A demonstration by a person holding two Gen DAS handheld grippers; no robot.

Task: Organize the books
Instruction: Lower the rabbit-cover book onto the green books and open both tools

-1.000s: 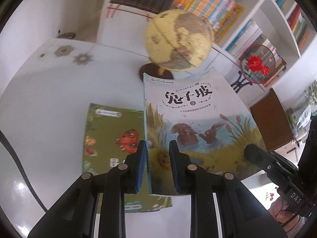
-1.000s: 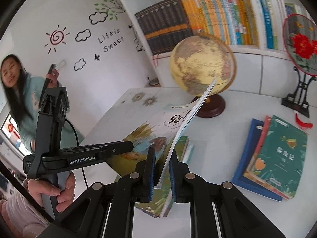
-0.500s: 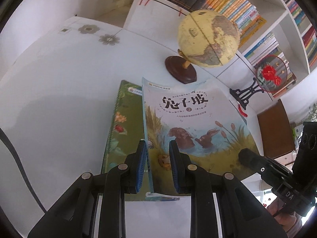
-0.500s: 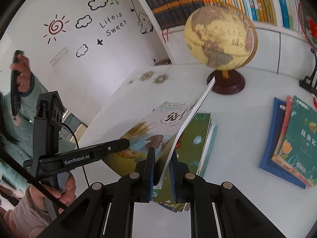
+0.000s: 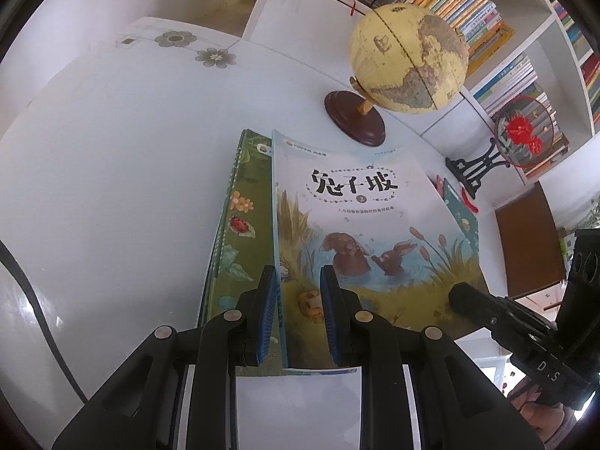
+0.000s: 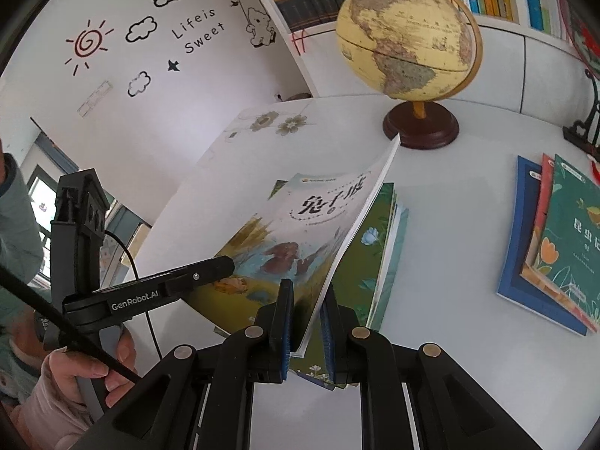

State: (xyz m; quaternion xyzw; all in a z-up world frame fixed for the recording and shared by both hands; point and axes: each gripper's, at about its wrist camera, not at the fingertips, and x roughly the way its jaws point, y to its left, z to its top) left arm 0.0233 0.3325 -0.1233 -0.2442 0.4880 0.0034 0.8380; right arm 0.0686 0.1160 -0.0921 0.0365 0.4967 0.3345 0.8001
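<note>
A thin picture book (image 5: 367, 225) with two rabbits on its pale cover hangs tilted just above the table. My left gripper (image 5: 299, 300) is shut on its spine edge near the bottom corner. My right gripper (image 6: 306, 322) is shut on the opposite page edge of the same book (image 6: 300, 232). Directly beneath it lies a green book stack (image 5: 240, 232), also seen under the raised edge (image 6: 367, 262). In the right wrist view, the left gripper (image 6: 221, 264) reaches in from the left, held by a hand (image 6: 75, 375).
A yellow globe (image 5: 408, 58) on a brown base stands behind the books. A second stack of blue and teal books (image 6: 555, 240) lies to the right. A red fan on a black stand (image 5: 523, 135) and full bookshelves sit at the back. White table (image 5: 112, 187) spreads left.
Both grippers have sunk with the rabbit book, which now hangs lower and over the green stack instead of beside it. The grips have not changed.
</note>
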